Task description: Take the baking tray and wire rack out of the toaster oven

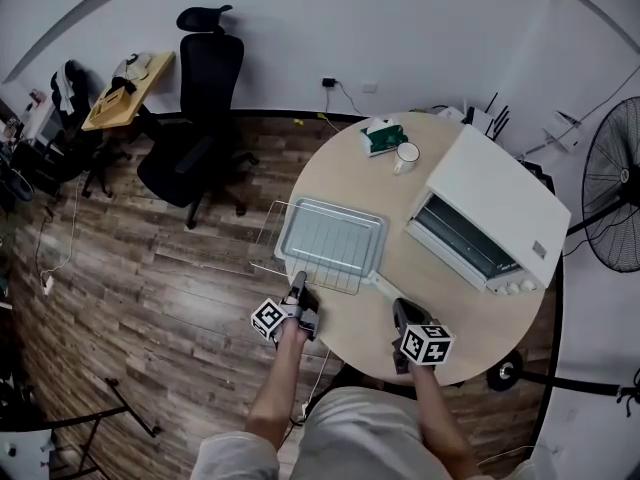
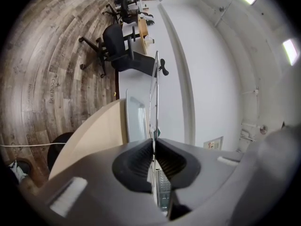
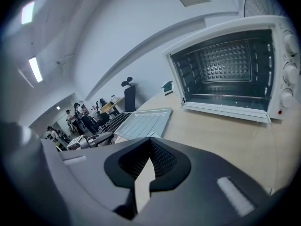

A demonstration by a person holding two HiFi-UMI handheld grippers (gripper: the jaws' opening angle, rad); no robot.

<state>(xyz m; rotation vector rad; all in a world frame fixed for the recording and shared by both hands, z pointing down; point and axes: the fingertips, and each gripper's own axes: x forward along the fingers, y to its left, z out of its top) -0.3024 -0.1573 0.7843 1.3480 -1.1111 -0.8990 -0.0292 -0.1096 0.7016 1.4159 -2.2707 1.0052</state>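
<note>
While my left hand-held gripper (image 1: 298, 280) (image 2: 153, 142) is clamped on a near-side wire of the thin silver wire rack (image 1: 265, 233) (image 2: 155, 88) at the worktop's left edge, my right hand-held gripper (image 1: 397, 306) (image 3: 150, 145) hangs at the near edge, jaws drawn together. A pale strip shows between them, and I cannot tell what it is.

I judge the rack light and springy. It overhangs the edge, so it could tip, and its outer frame is the best hold. The shallow grey metal baking tray (image 1: 330, 233) (image 3: 141, 121) lies on it. It looks stiff and smooth and would likely slide if tilted, so I would pinch its raised rim.

Toward the right edge stands the white toaster oven (image 1: 490, 203) (image 3: 230, 65), door open, nothing visible inside. The round beige worktop (image 1: 450, 293) looks slick. Beyond are a white mug (image 1: 406, 155), a black office chair (image 1: 200, 118) and a wood-plank floor (image 1: 150, 268).
</note>
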